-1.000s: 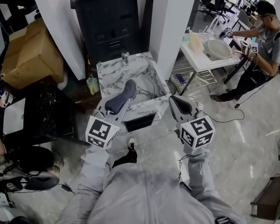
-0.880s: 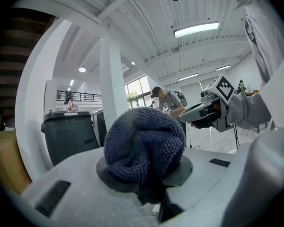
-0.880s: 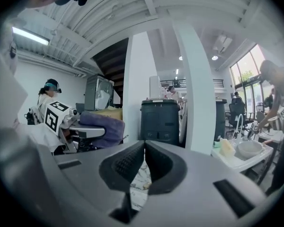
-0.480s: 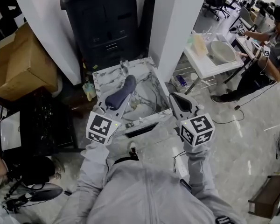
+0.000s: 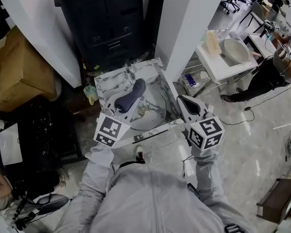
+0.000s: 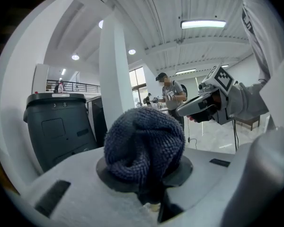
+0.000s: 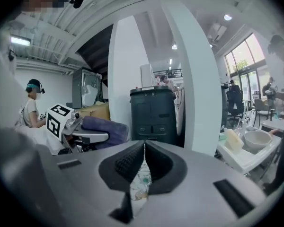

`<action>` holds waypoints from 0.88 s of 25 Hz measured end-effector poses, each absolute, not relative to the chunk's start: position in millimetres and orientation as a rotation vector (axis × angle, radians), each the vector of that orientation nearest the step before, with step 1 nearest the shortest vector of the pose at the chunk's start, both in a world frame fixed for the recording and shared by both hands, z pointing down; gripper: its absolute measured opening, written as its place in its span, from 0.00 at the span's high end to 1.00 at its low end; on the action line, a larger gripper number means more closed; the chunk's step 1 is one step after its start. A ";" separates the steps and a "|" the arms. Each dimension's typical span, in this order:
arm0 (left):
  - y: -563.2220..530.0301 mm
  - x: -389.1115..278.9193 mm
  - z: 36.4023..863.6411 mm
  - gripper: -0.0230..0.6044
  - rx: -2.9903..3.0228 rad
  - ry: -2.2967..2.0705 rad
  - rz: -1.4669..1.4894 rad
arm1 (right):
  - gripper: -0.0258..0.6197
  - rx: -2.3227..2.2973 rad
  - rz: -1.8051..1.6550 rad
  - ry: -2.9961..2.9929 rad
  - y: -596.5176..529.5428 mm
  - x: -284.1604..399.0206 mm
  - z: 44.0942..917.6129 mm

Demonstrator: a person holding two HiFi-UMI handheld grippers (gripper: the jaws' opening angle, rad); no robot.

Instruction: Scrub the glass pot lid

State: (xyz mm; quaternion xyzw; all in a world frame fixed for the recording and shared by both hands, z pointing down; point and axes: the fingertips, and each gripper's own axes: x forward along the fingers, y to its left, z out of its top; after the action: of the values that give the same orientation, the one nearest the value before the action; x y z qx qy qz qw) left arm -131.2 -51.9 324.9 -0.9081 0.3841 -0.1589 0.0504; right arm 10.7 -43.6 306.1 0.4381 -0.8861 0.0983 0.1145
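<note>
Left gripper (image 5: 136, 88): its jaws are closed tight on a dark blue cloth (image 6: 144, 145). The cloth sits bunched up at the tip.
Right gripper (image 7: 144, 151): its jaws are pressed together, with nothing between them.
Glass pot lid (image 5: 153, 117): a round, clear thing lies flat down in the marble sink (image 5: 106, 81). It looks like the lid, but it is hard to see well.
Which way: the lid is below both jaws, low between the two grippers. It is round, so it has no long side.
Who is nearer: the cloth looks to be right over the lid, so the left gripper seems closer.
Next move: I think the cloth must go straight down into the sink.
</note>
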 end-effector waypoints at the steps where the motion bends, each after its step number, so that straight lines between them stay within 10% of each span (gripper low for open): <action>1: -55.7 -130.1 329.8 0.83 -2.774 1.147 -0.500 | 0.91 1.284 0.306 -2.593 -46.2 9.4 309.1; 22: -111.2 -132.8 493.4 0.83 -2.731 1.184 -1.151 | 0.91 1.126 0.514 -2.583 -91.3 30.7 368.4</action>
State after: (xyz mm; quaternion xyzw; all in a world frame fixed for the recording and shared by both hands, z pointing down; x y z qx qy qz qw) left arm -132.8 -111.2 493.4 -0.8555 0.3709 -0.3605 -0.0247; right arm 30.7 -91.3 368.4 0.3892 -0.8932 0.1777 0.1381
